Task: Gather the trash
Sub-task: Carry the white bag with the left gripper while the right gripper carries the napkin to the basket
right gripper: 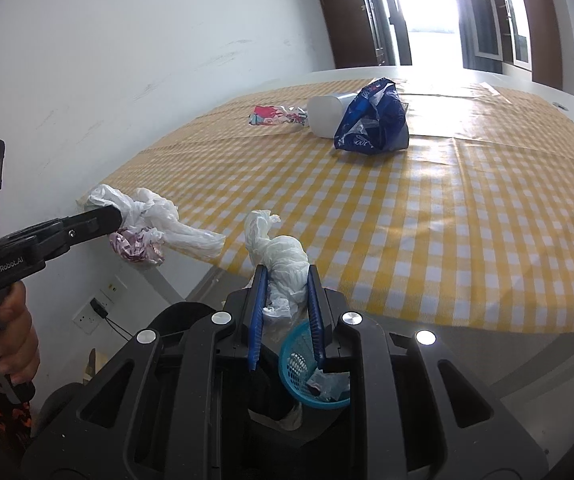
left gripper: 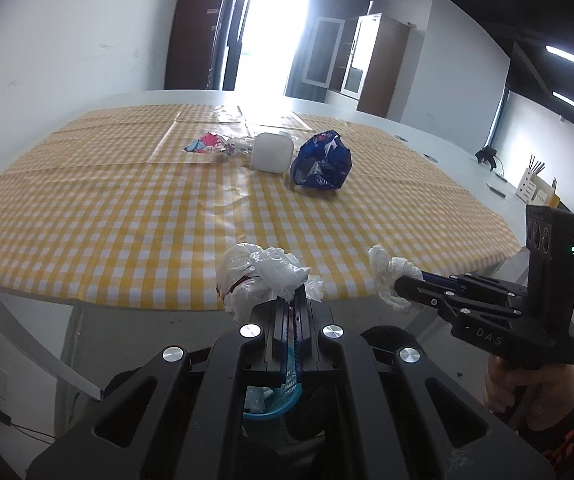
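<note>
Crumpled bags [left gripper: 265,276] pinched in both down-tilted grippers [left gripper: 295,300] (above blue basket [right gripper: 301,364]).

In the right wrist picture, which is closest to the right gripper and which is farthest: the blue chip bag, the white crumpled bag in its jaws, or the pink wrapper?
1. White crumpled bag: pinched in the jaws of the right gripper.
2. Blue chip bag: far across the checked tablecloth, slightly right.
3. Pink wrapper: farther back, to the left beyond the white container.
</note>
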The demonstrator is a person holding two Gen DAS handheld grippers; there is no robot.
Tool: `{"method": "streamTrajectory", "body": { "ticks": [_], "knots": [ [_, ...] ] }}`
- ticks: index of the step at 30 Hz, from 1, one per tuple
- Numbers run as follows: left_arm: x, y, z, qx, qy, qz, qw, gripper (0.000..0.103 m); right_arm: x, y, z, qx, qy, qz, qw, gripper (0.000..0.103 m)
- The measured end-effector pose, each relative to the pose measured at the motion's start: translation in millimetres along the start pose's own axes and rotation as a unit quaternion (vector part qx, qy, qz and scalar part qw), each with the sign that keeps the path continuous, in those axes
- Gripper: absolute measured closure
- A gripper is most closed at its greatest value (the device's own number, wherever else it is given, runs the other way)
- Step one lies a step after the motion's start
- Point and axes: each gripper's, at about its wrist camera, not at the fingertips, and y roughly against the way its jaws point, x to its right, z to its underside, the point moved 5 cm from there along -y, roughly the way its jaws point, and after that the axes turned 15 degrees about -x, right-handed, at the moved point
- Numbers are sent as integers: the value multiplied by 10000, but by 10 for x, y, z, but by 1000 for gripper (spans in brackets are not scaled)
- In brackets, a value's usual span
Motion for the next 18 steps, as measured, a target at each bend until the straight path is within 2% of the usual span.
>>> {"method": "streamTrajectory", "body": {
  "ticks": [11, 18],
  "knots": [
    [103, -176, 471, -417, -138, -23, 9990, 102, -48, -27, 442, -249, 62, -46, 9997, 85],
    [120, -463, 712, -818, -112, 56, 9966, 102, -40, -252, 668, -591, 44, -60, 9982, 85]
  ]
}}
